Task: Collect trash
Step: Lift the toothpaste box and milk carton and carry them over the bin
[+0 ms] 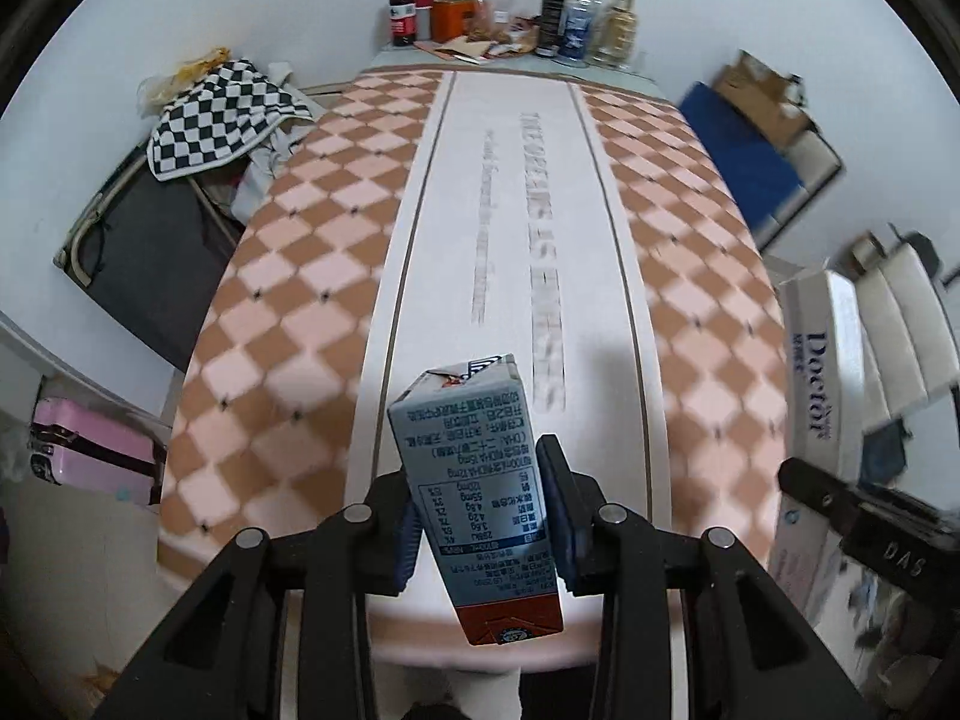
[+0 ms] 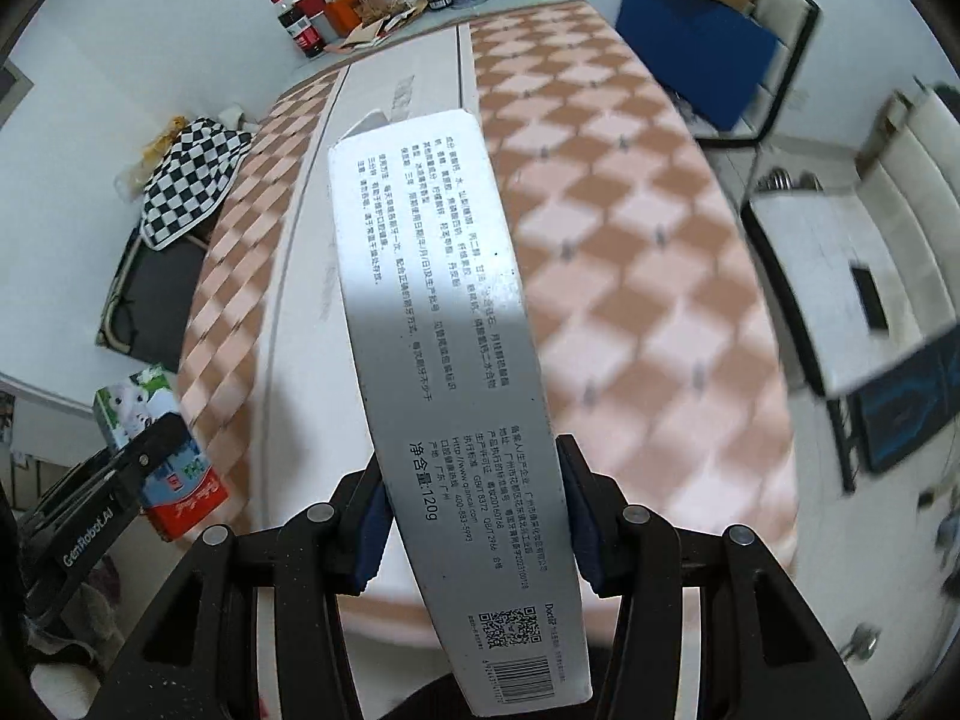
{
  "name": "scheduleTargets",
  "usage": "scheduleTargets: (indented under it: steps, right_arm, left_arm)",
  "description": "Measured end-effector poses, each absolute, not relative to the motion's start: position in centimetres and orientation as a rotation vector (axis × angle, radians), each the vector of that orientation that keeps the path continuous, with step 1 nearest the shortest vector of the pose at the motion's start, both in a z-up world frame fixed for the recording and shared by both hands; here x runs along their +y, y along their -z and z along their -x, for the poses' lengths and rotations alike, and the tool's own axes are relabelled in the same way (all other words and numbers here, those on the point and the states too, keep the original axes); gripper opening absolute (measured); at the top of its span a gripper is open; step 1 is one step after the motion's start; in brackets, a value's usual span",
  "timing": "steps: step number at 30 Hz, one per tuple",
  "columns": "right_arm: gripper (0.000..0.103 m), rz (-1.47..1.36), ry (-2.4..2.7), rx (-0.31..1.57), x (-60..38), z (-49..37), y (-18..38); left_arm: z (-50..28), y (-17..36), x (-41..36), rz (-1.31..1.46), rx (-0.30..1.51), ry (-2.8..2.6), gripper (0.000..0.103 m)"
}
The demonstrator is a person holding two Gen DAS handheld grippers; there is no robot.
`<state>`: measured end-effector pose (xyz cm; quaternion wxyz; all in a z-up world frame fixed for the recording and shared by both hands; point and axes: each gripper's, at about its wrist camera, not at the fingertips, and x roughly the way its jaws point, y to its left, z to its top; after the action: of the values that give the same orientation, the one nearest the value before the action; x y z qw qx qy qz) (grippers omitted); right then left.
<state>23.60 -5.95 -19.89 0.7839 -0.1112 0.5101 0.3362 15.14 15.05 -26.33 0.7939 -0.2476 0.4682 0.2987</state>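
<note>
Left wrist view: our left tool (image 1: 486,504) clamps a milk carton (image 1: 474,498) at lower centre, above the checked bed (image 1: 690,300). Our right tool (image 2: 471,510) grips a toothpaste box (image 2: 444,324). We should carry both level, squeezing gently, since cartons crush.

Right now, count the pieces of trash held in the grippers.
2. A small milk carton is clamped in the left gripper, and a long white toothpaste box is clamped in the right gripper. More trash may lie outside these views.
</note>
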Motion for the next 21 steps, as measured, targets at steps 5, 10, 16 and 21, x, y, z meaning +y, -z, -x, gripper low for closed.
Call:
scheduleTargets:
  steps: [5,10,16,21]
  right_arm:
    - [0.052,0.201,-0.701,1.181,-11.1,-13.6,23.8]
    - [0.052,0.212,-0.670,1.318,-15.6,-6.8,29.8]
    - [0.052,0.243,-0.603,1.515,-19.4,-3.8,40.7]
    - [0.052,0.242,-0.553,1.624,-20.3,-5.3,52.3]
  left_arm:
    - [-8.5,28.0,11.5,0.520,1.059,-0.554,0.031]
    - [-3.5,33.4,8.2,0.577,1.189,-0.488,0.031]
    - [-2.0,44.3,5.5,0.685,1.373,-0.439,0.031]
    - [-3.5,55.2,4.6,0.780,1.465,-0.433,0.031]
